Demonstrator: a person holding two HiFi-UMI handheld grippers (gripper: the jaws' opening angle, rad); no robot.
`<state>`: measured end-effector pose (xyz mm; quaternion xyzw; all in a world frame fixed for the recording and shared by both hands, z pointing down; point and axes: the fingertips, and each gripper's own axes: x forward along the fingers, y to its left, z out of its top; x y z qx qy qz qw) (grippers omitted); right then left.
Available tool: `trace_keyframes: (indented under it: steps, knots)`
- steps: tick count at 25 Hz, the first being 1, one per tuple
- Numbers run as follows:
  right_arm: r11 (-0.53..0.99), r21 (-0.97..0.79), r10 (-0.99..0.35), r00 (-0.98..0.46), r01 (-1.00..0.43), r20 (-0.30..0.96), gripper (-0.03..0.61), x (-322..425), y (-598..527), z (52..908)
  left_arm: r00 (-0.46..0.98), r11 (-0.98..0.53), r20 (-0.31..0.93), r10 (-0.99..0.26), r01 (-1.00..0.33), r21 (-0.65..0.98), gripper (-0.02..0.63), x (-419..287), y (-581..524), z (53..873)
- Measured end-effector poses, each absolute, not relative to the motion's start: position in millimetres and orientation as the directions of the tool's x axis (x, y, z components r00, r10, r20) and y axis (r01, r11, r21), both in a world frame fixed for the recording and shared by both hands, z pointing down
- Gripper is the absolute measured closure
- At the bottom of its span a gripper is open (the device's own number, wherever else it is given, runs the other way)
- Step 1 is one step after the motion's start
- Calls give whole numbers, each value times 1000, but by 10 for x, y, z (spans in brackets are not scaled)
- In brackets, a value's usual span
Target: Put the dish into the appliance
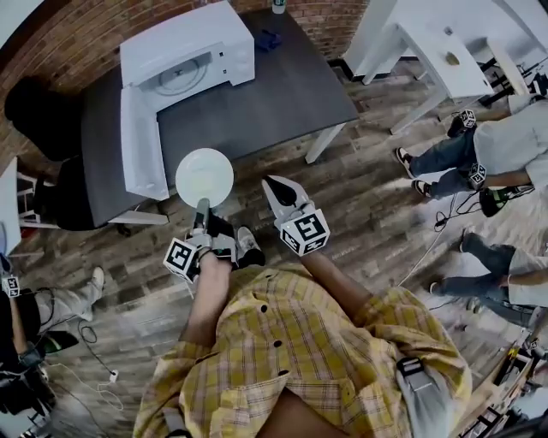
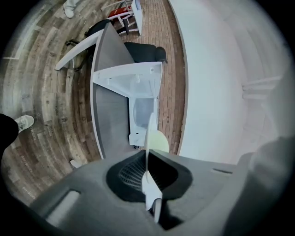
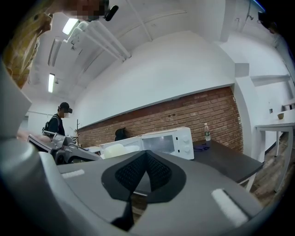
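A round white dish (image 1: pixel 204 177) hangs over the front edge of the dark table (image 1: pixel 282 94), and my left gripper (image 1: pixel 203 204) is shut on its near rim. In the left gripper view the dish (image 2: pixel 149 138) stands edge-on between the pads of my left gripper (image 2: pixel 147 159). The white microwave (image 1: pixel 188 53) sits at the table's back left with its door (image 1: pixel 141 141) swung wide open toward me. My right gripper (image 1: pixel 272 184) is to the right of the dish, shut and holding nothing. In the right gripper view the right gripper (image 3: pixel 146 153) points at the microwave (image 3: pixel 161 142).
A bottle (image 1: pixel 278 7) and a blue cloth (image 1: pixel 267 38) lie at the table's far edge. A black chair (image 1: pixel 38 111) stands to the left, and white tables (image 1: pixel 445 51) are at the back right. People (image 1: pixel 505 145) sit on the floor to the right, and cables trail nearby.
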<state>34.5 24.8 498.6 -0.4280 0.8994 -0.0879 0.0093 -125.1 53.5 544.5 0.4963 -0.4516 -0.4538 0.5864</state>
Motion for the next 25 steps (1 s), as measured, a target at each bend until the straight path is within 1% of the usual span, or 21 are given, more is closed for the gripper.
trace_keyframes:
  steps: [6, 13, 20, 25]
  knots:
    - [591, -169, -793, -607, -789, 60, 576, 164, -330, 4968, 209, 99, 82, -975, 73, 992, 607, -1453, -66, 5427]
    - [567, -166, -811, -582, -807, 59, 577, -10, -795, 4922, 237, 100, 81, -968, 72, 992, 607, -1638, -507, 5439]
    - [570, -145, -812, -581, -809, 51, 577, -160, -1070, 4837, 238, 92, 71, -969, 78, 993, 607, -1746, -776, 5433]
    - [576, -143, -807, -588, -805, 59, 577, -182, -1182, 4893, 224, 108, 87, -971, 86, 990, 607, -1769, -863, 5497]
